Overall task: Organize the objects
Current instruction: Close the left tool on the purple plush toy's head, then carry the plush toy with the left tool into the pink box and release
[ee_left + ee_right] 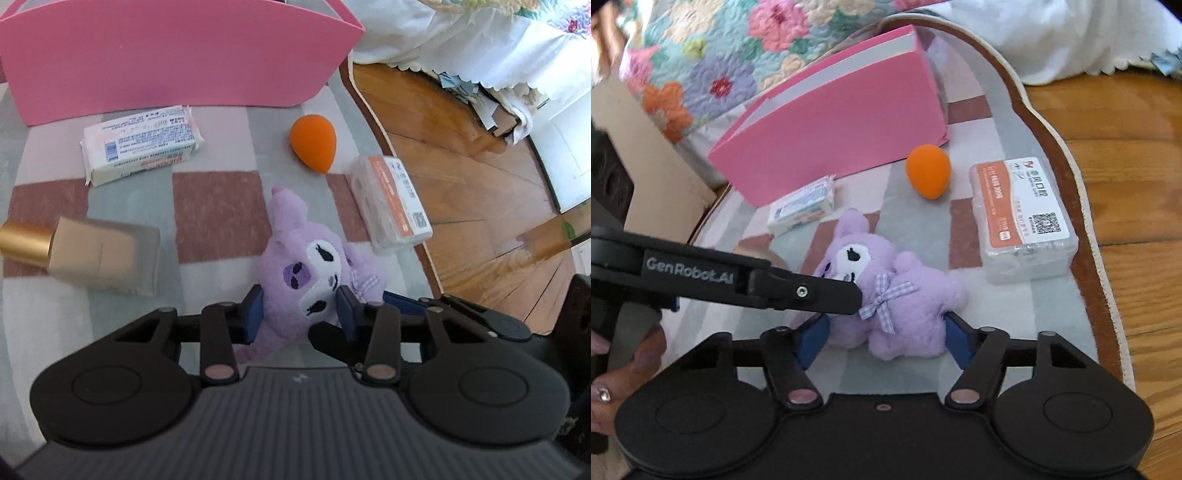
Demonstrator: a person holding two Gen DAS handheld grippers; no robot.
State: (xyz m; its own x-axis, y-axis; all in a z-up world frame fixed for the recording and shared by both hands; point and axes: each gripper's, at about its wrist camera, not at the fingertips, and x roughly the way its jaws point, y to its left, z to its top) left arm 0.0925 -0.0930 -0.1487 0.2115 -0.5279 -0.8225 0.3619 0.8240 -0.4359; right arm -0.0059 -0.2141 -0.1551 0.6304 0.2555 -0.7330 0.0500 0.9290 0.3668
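Note:
A purple plush toy (314, 258) lies face up on the checked rug (214, 218). My left gripper (300, 312) has its blue pads pressed on both sides of the toy's head. One of its black fingers (827, 291) crosses the right wrist view from the left. My right gripper (884, 338) has its blue pads against the two sides of the plush toy's (905, 306) lower body. A pink box (177, 55) stands at the back of the rug.
On the rug lie a white tissue pack (140, 142), an orange egg-shaped sponge (312, 142), a clear plastic case with an orange label (391, 199) and a beige bottle with a gold cap (103, 254). Wooden floor (480, 177) is right; a quilted bed (713, 59) behind.

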